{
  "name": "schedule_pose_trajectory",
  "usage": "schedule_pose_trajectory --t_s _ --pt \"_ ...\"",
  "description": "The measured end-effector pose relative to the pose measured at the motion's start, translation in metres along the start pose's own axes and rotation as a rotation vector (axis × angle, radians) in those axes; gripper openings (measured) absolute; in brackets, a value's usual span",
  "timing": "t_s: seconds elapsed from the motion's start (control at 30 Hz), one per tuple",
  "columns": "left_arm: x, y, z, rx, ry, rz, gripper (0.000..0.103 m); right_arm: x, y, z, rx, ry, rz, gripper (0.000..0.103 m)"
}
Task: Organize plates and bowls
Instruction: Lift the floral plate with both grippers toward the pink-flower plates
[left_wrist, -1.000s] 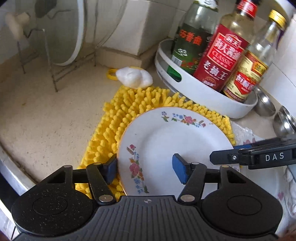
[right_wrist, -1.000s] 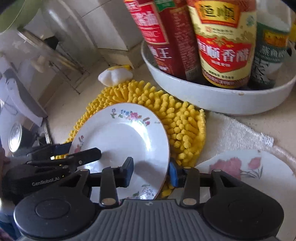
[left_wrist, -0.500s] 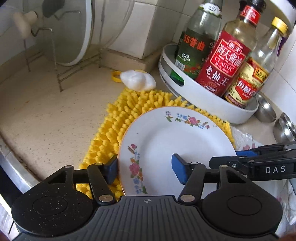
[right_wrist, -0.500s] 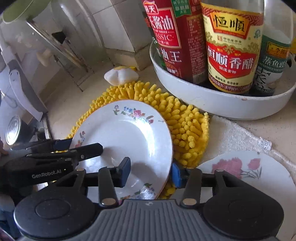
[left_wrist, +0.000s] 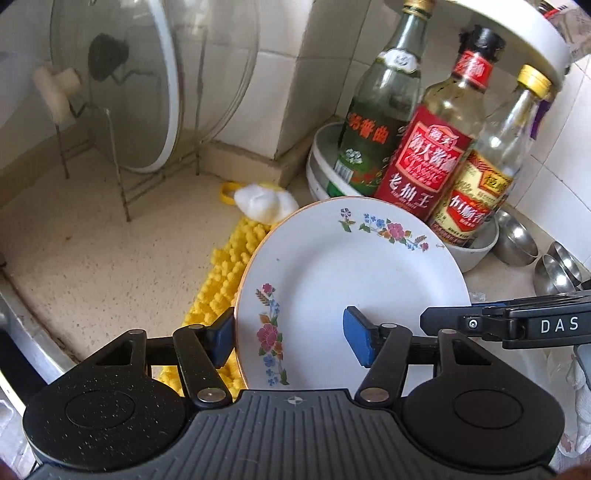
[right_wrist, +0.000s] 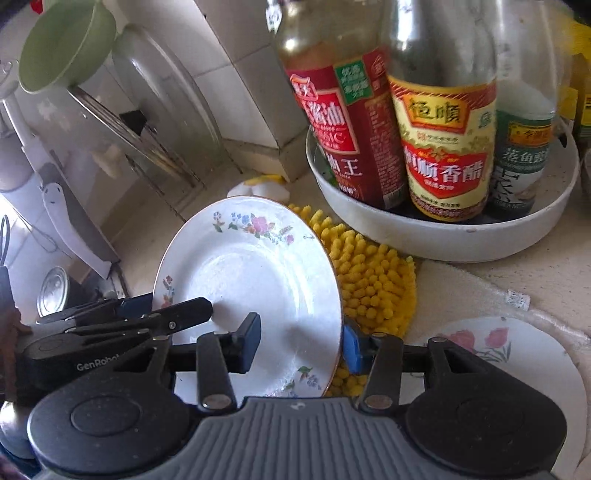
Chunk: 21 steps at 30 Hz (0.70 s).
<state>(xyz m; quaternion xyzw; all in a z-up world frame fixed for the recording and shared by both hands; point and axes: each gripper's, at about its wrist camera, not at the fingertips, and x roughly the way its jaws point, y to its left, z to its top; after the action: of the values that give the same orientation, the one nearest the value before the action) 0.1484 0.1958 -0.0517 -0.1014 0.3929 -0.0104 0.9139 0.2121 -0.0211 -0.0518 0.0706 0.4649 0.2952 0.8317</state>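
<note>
Since a second earlier the plate (left_wrist: 354, 280) had risen off the yellow mat (right_wrist: 369, 284), its far rim tipped up in front of the bottles (left_wrist: 424, 162). It hung above the worktop (left_wrist: 110, 258), pinched at opposite edges: the left tool (left_wrist: 291, 339) clamped its left rim, the right tool (right_wrist: 301, 343) its right rim. Glazed china like this was likely stiff, smooth, slippery and breakable, so the raised rim looked the surest hold. A second plate (right_wrist: 517, 354) lay nearby.

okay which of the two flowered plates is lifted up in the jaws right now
The plate with small multicoloured flower sprigs, gripped at opposite rims by both grippers. The other plate, with large pink flowers, lies flat on the counter.
</note>
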Motion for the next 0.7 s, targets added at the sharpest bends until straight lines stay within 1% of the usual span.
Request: schedule_pose_trajectory --t_s 0.13,0.33,0.5,0.7 --pt "-0.009 -0.017 0.002 0.025 -0.015 0.007 0.068 -0.019 -0.01 -0.004 0.028 -0.031 0.018 0.067" --pt "-0.021 -0.045 0.001 0.083 -0.033 -0.019 0.068 -0.047 -0.021 -0.012 0.061 -0.085 -0.004 0.067" --pt "-0.024 -0.07 0.001 0.126 -0.039 -0.065 0.069 -0.072 -0.033 -0.023 0.103 -0.126 -0.039 0.067" --pt "-0.018 -0.103 0.001 0.185 -0.03 -0.132 0.07 -0.102 -0.052 -0.04 0.163 -0.168 -0.093 0.067"
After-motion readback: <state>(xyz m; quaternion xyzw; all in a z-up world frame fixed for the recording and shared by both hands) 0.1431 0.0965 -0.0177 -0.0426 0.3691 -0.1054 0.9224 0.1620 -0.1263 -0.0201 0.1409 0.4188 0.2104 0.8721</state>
